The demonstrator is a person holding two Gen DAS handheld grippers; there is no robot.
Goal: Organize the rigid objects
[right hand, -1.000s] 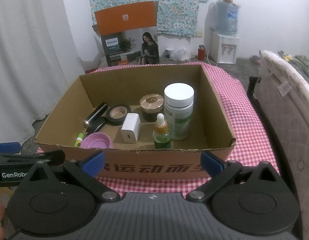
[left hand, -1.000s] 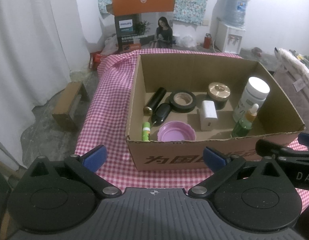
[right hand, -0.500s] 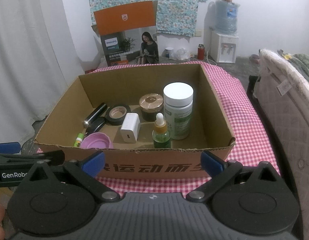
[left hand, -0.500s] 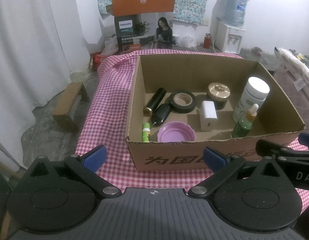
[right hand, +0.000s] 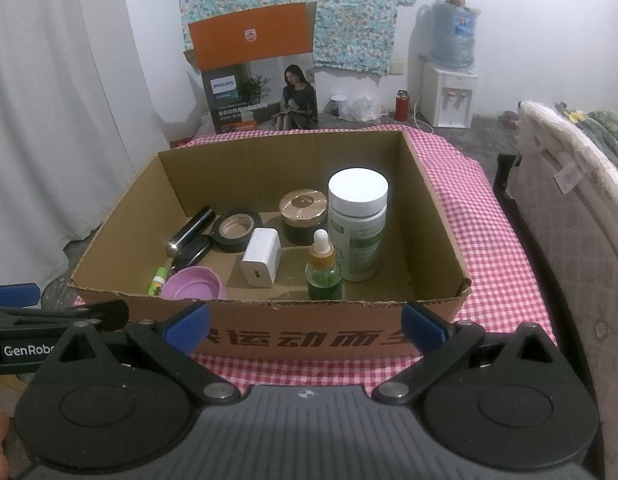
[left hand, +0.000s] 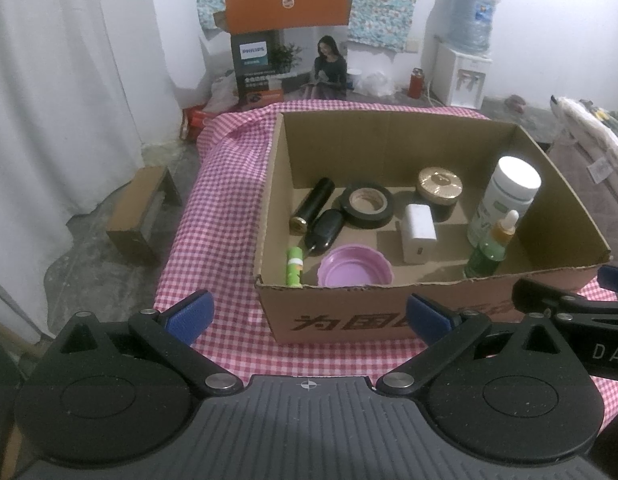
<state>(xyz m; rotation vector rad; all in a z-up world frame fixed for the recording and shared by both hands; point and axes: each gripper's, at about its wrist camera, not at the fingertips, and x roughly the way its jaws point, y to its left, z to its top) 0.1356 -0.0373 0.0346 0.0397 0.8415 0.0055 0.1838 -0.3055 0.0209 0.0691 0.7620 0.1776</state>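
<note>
Right wrist view shows both tongs released and empty below the cardboard box (right hand: 269, 336); next, likely reach for the dropper bottle (right hand: 323, 270) at frame centre.

My left gripper (left hand: 309, 316): black linkage arms, silver screws, blue fingertips (left hand: 191, 314), ribbed grey body. My right gripper (right hand: 305, 324): same build; white "GenRobo" lettering on the left one's side.

Dim indoor light, cool cast, probably from overhead. Glare blows out the white bottle cap (left hand: 520, 173). Soft shadows inside the cardboard box (right hand: 437, 240). Strong fisheye bending and dark corners; far wall slightly soft.
</note>
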